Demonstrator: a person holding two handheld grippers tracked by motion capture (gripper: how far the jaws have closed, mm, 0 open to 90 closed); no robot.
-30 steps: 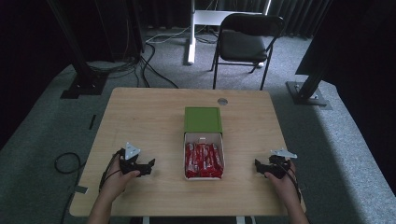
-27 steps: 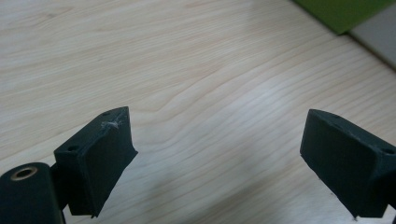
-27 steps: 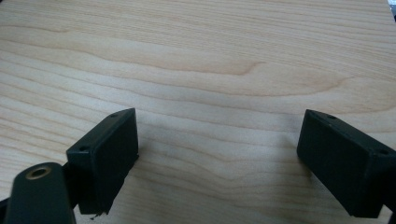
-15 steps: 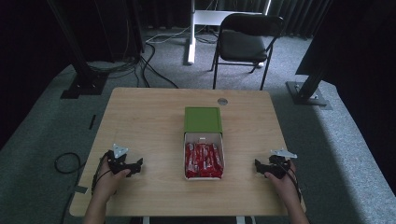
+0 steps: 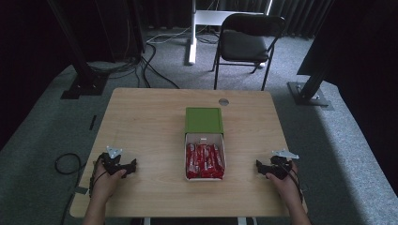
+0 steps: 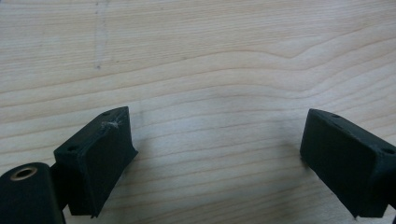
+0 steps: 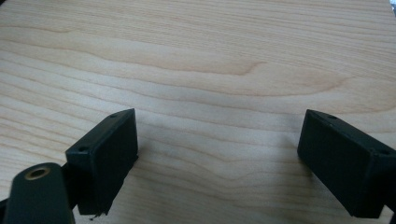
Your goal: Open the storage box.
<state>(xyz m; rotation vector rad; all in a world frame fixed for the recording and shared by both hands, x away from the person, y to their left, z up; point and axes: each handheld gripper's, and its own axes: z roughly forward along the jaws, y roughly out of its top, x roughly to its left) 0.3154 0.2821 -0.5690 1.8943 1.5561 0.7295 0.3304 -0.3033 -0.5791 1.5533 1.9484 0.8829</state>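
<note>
A white box [image 5: 205,138] holding several red wrapped bars [image 5: 204,161] lies at the table's middle, its green lid [image 5: 203,120] slid toward the far side. My left gripper [image 5: 132,165] rests on the wood near the front left, well left of the box. In the left gripper view it [image 6: 217,154] stands open, with only bare wood between its jaws. My right gripper [image 5: 259,167] sits near the front right edge, apart from the box. Its jaws in the right gripper view [image 7: 219,154] are spread wide over bare wood, so it is open.
The wooden table [image 5: 150,117] has a round grommet [image 5: 224,101] near its far edge. Behind it stand a black folding chair [image 5: 248,42] and a white stand [image 5: 192,33]. Cables [image 5: 141,65] lie on the grey carpet; black posts rise at both sides.
My left hand has drawn its gripper back toward the table's front left, away from the box. The right gripper has stayed where it was.
</note>
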